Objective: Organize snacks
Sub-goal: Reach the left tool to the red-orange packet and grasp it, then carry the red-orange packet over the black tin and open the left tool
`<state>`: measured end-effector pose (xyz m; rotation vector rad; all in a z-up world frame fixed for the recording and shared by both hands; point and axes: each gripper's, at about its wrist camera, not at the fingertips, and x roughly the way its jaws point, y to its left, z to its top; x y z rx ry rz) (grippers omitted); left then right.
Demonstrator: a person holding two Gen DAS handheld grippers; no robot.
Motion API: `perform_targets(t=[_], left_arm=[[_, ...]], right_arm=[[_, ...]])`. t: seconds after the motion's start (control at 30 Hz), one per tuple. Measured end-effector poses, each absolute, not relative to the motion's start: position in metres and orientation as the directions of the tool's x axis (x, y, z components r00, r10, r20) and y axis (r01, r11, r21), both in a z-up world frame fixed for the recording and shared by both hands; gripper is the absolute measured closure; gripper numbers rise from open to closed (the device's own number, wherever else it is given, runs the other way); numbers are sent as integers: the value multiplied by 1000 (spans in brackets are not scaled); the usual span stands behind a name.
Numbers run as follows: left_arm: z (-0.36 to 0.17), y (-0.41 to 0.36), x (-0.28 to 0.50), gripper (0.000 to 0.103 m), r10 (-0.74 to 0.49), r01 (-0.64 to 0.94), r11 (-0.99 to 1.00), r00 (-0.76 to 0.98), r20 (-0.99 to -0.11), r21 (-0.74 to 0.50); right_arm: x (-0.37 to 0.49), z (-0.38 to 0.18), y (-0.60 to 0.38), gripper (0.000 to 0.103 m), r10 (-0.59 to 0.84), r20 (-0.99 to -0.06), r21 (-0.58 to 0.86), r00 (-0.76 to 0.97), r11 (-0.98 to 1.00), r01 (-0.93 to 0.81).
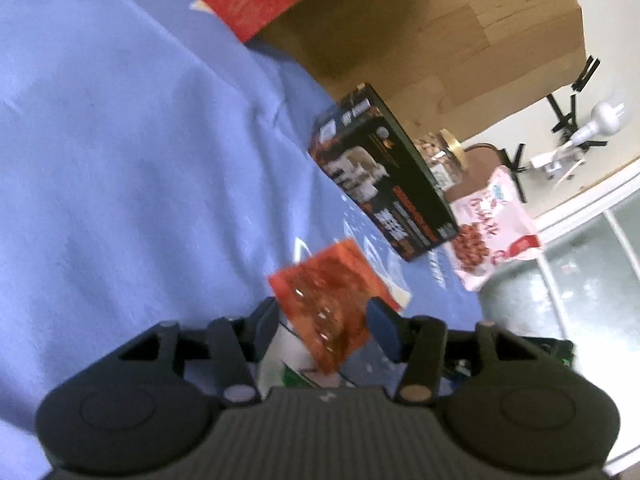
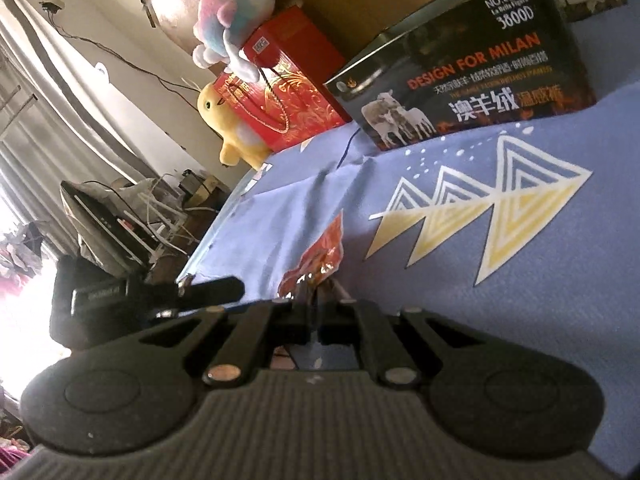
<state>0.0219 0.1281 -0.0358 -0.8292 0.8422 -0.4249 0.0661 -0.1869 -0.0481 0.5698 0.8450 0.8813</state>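
An orange-red snack packet hangs above the blue cloth, between the spread fingers of my left gripper, which is open around it without touching. My right gripper is shut on the same packet, pinching its lower edge and holding it upright. A pink snack bag with a nut picture lies at the cloth's far right. A glass jar of nuts with a gold lid stands behind the black box.
The black box with sheep pictures stands on the cloth. A red gift bag and plush toys stand at the left end. Wooden headboard behind. A small table with cables stands past the cloth's edge.
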Motion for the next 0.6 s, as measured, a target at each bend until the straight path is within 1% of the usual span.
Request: perform_targets(t=[0.07, 0.13, 0.17, 0.2, 0.23, 0.3, 0.37, 0.43, 0.6], left_arm=[[-37, 122, 25, 57, -629, 30, 624, 612, -479, -781], [-35, 118, 29, 58, -624, 45, 634, 620, -476, -772], [-35, 118, 31, 62, -631, 50, 626, 619, -468, -778], [-36, 118, 33, 63, -638, 48, 616, 615, -462, -786], [-37, 118, 36, 67, -635, 42, 615, 618, -463, -787], [-36, 118, 40, 70, -635, 40, 612, 620, -461, -790], [-32, 115, 47, 74, -663, 61, 585, 610, -434, -808], [-21, 111, 54, 74, -681, 103, 578, 607, -409, -810], [16, 90, 85, 74, -694, 206, 612, 603, -393, -764]], right_arm=[[68, -51, -187, 98, 851, -395, 756, 346, 515, -404], [72, -54, -188, 98, 846, -409, 770, 343, 521, -367], [74, -57, -190, 98, 850, -408, 785, 334, 513, -347], [76, -59, -191, 98, 856, -402, 803, 324, 500, -326], [77, -60, -193, 98, 861, -394, 812, 321, 490, -317], [76, -56, -195, 98, 865, -377, 816, 331, 479, -324], [76, -49, -197, 98, 871, -355, 816, 339, 466, -342], [77, -36, -197, 98, 869, -341, 801, 360, 469, -372], [86, 14, -203, 99, 835, -293, 716, 466, 515, -472]])
